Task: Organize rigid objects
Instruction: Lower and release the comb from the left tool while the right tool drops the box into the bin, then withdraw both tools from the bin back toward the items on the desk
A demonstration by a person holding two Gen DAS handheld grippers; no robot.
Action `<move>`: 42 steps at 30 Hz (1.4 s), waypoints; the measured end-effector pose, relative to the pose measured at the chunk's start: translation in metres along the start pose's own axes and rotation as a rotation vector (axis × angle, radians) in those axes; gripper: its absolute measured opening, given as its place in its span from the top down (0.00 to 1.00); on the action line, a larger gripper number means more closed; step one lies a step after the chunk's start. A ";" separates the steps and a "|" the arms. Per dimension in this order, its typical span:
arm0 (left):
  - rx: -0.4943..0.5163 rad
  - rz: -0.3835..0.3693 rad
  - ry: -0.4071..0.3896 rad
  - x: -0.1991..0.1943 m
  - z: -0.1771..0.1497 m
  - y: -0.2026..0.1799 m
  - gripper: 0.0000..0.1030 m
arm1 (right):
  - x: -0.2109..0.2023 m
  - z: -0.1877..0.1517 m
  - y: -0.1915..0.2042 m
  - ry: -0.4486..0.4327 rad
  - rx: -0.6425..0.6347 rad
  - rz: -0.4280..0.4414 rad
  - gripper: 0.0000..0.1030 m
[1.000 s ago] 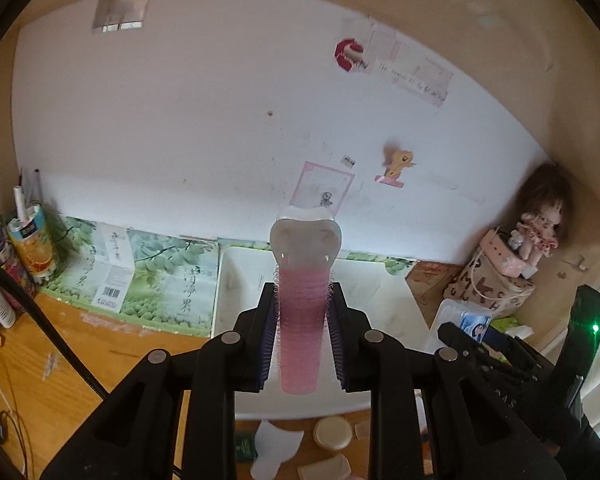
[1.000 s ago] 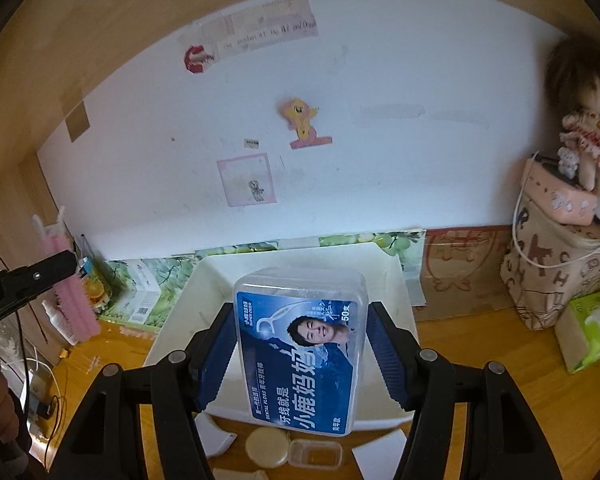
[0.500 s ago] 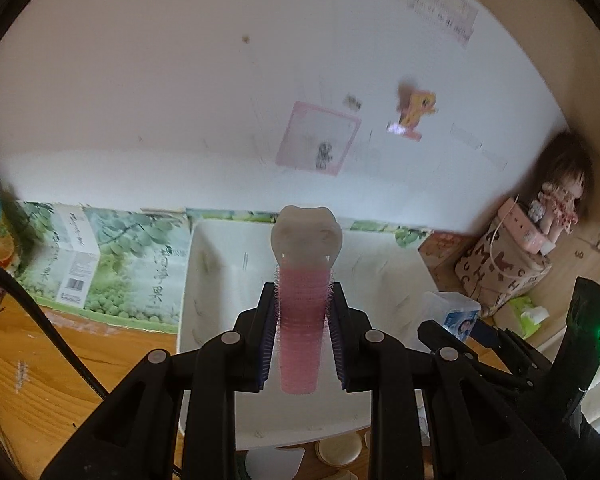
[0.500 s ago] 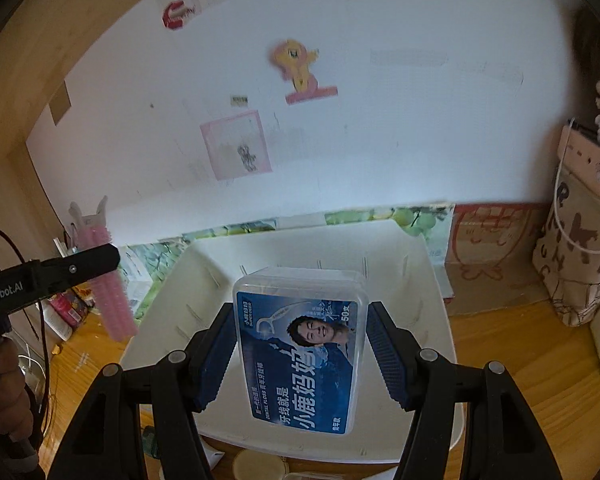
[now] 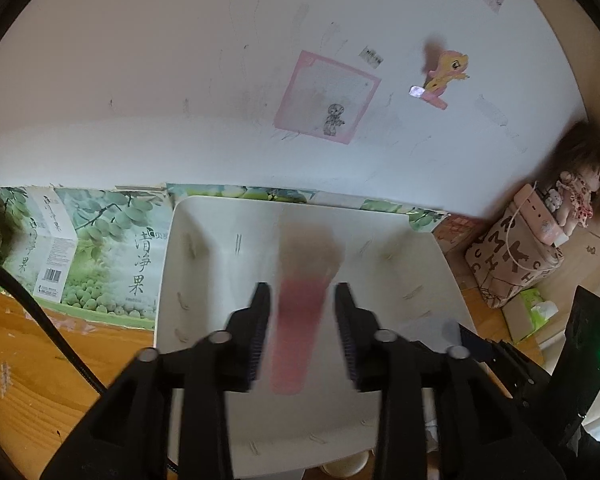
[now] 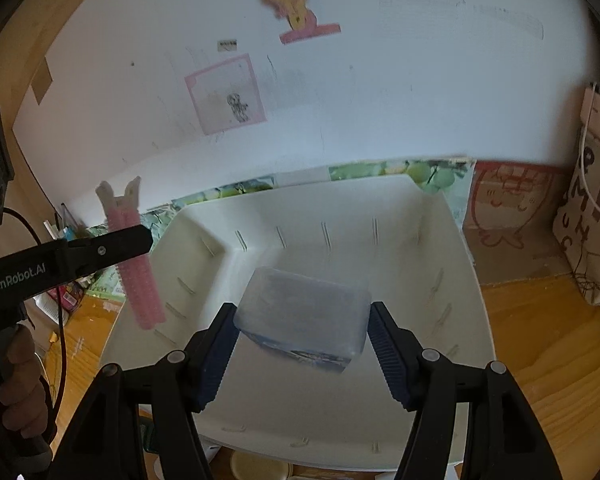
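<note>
The left gripper [image 5: 302, 322] jaws are opening: they have just been parting, and the pink hair roller clip [image 5: 300, 320] between them is now blurred, with gaps showing on both sides, so it is dropping free toward the white plastic bin [image 5: 172, 264] below. A second ago the jaws were clamped tight on it. The right gripper [image 6: 302, 344] jaws are standing apart around the clear dental floss pick box [image 6: 304, 316], which is now tilted and blurred instead of upright; it looks released and is tipping into the same bin. Whether the pads are touching it is unclear. Both items are likely landing in the bin together, finishing this placement. More small objects are waiting on the wooden desk [image 6: 540, 360] just in front of the bin.
</note>
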State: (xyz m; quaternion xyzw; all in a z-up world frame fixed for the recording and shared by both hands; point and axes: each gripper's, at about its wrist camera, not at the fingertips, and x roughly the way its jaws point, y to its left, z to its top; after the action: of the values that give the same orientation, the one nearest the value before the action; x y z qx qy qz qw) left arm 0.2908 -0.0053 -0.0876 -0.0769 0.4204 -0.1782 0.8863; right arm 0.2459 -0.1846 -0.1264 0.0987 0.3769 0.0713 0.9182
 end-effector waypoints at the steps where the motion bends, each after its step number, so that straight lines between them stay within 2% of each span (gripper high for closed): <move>1: 0.000 -0.005 -0.003 0.001 0.000 0.000 0.53 | 0.000 0.000 0.000 -0.004 -0.002 -0.002 0.35; 5: -0.007 -0.013 0.001 0.004 -0.001 0.001 0.37 | 0.001 0.000 0.002 -0.002 -0.006 -0.008 0.24; 7: -0.010 -0.015 -0.002 0.003 -0.001 0.000 0.29 | 0.000 0.001 0.002 0.002 -0.001 -0.010 0.24; 9: -0.002 -0.014 -0.011 0.000 -0.001 0.000 0.27 | -0.002 0.001 0.002 -0.001 -0.002 -0.014 0.22; 16: 0.014 -0.010 -0.054 -0.023 0.004 -0.001 0.23 | -0.023 0.004 0.009 -0.046 -0.008 -0.024 0.21; 25: 0.035 -0.042 -0.174 -0.083 0.001 -0.014 0.19 | -0.077 0.004 0.028 -0.159 -0.035 -0.028 0.18; 34: 0.065 -0.041 -0.286 -0.144 -0.019 -0.030 0.15 | -0.139 -0.005 0.044 -0.301 -0.058 -0.046 0.17; 42: 0.062 -0.023 -0.340 -0.181 -0.043 -0.030 0.15 | -0.181 -0.024 0.056 -0.406 -0.078 -0.082 0.17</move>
State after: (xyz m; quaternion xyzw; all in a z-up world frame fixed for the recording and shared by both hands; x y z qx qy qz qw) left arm 0.1444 0.0368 0.0237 -0.0836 0.2580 -0.1858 0.9444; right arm 0.0987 -0.1642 -0.0072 0.0599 0.1849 0.0269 0.9805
